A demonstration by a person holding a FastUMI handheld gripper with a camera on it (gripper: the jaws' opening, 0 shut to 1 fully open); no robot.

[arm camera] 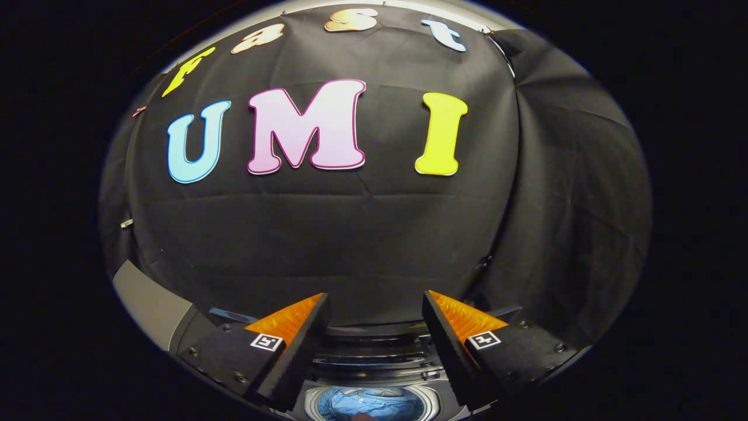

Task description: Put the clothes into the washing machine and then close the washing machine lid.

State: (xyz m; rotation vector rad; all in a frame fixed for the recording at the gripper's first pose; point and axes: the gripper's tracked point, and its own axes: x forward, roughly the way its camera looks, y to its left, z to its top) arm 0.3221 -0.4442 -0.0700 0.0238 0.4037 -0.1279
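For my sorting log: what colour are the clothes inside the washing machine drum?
Blue, in the gripper view: clothes between the open claw fingers.

Gripper [374,327] — two wedge-shaped fingers [292,345] on screwed mounts, each with a square marker tag (black-and-white).

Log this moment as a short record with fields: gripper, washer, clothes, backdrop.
gripper: gripper open, fingers spread with nothing between them
washer: washing machine below and between the fingers, its round opening in sight
clothes: blue clothes inside the drum
backdrop: black cloth wall beyond the fingers
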